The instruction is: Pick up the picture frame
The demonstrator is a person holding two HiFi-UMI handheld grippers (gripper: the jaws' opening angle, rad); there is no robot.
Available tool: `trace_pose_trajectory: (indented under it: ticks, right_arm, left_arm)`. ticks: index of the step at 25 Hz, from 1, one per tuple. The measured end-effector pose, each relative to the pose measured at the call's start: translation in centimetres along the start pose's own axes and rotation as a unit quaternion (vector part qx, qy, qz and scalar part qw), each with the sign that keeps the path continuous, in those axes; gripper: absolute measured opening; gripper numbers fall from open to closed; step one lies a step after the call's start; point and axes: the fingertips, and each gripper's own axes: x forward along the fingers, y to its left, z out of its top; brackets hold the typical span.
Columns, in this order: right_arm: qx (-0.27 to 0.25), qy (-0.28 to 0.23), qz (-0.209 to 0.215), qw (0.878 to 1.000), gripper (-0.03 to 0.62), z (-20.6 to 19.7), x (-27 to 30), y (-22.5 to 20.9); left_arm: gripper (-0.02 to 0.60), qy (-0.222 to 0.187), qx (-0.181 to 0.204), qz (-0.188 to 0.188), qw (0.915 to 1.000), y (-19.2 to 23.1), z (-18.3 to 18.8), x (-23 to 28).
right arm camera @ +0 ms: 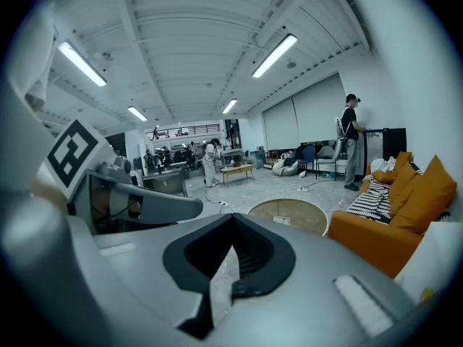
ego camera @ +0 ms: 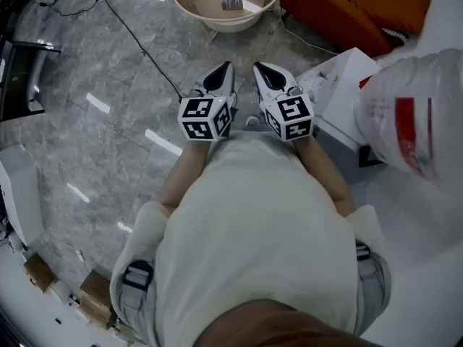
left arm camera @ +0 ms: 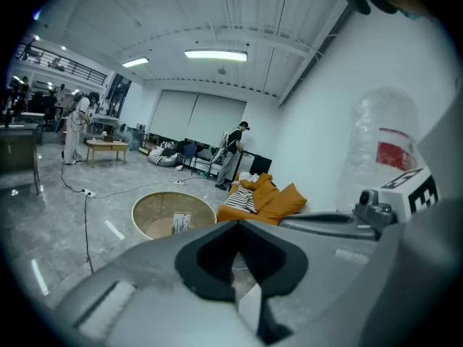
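No picture frame shows plainly in any view. Both grippers are held side by side in front of the person's chest, above the grey marble floor. My left gripper (ego camera: 226,68) is shut with nothing between its jaws, and in the left gripper view (left arm camera: 236,224) its black pads meet. My right gripper (ego camera: 259,66) is likewise shut and empty, with its pads closed together in the right gripper view (right arm camera: 231,217). Both point forward and slightly down toward a round beige tub (ego camera: 217,22) with a small printed card (ego camera: 231,0) lying inside.
Orange cushions (ego camera: 347,9) and a striped cloth lie at the back right. A white box (ego camera: 347,85) and a clear plastic bottle with a red label (ego camera: 412,121) stand close on the right. A black cable (ego camera: 141,42) runs across the floor. People stand far off in the hall.
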Motion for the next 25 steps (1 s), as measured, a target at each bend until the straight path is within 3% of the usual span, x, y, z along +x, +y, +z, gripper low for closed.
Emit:
trace_pose_trajectory:
  ticks: [6, 25]
  right_arm:
    - [0.0, -0.015, -0.008, 1.0, -0.003, 0.8, -0.3, 0.0]
    - [0.015, -0.005, 0.028, 0.999, -0.002, 0.2, 1.1, 0.2]
  left_arm:
    - [0.0, -0.008, 0.008, -0.007, 0.9999, -0.8, 0.4, -0.5]
    - [0.0, 0.005, -0.027, 0.024, 0.9993, 1.1, -1.0, -0.2]
